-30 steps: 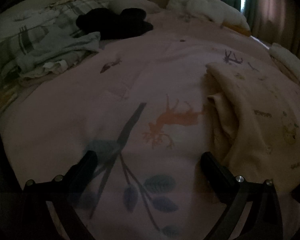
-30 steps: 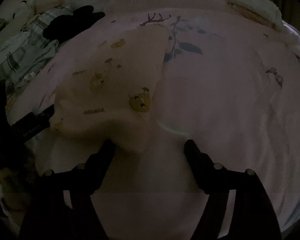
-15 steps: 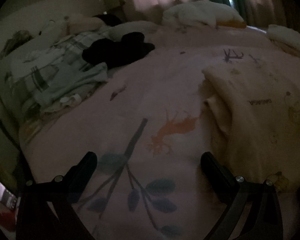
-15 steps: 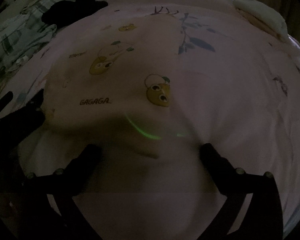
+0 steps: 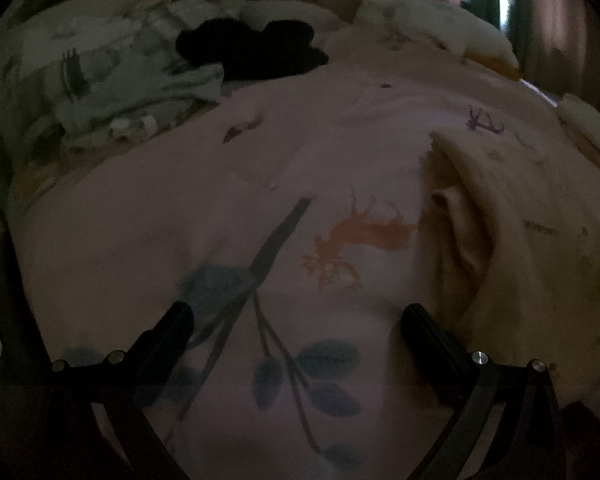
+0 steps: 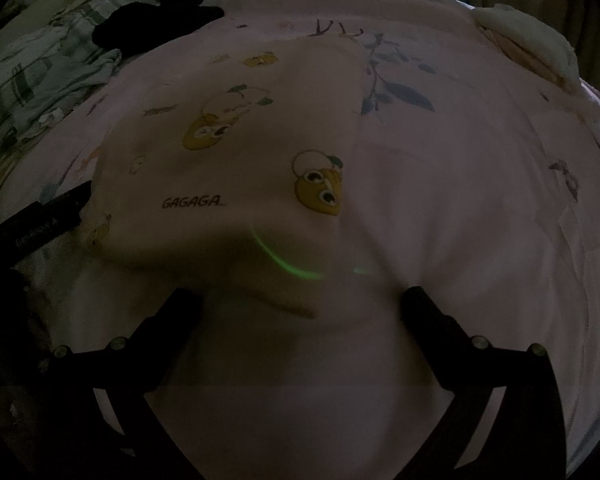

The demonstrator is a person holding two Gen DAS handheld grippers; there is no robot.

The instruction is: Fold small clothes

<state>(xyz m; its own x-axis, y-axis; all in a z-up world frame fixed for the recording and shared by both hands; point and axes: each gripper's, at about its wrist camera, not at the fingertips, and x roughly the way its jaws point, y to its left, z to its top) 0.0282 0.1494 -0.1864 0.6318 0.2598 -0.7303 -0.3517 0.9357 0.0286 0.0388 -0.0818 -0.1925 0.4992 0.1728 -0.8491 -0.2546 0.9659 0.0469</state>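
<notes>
Bed [image 5: 148, 216] carries cream garment [image 6: 236, 176] mid-bed, flat; clothes pile [image 5: 132, 92] at far left corner. Left tongs [image 5: 296, 316] wide, empty, beside garment's left edge. Right tongs [image 6: 300, 300] wide over near hem

The left gripper [image 5: 296, 320] hangs with its two dark fingers spread wide and nothing between them. The right gripper [image 6: 300, 300] is likewise parted (its fingers as far apart as the left's), empty. One left finger [image 6: 56, 212] shows at the right view's left edge.
</notes>
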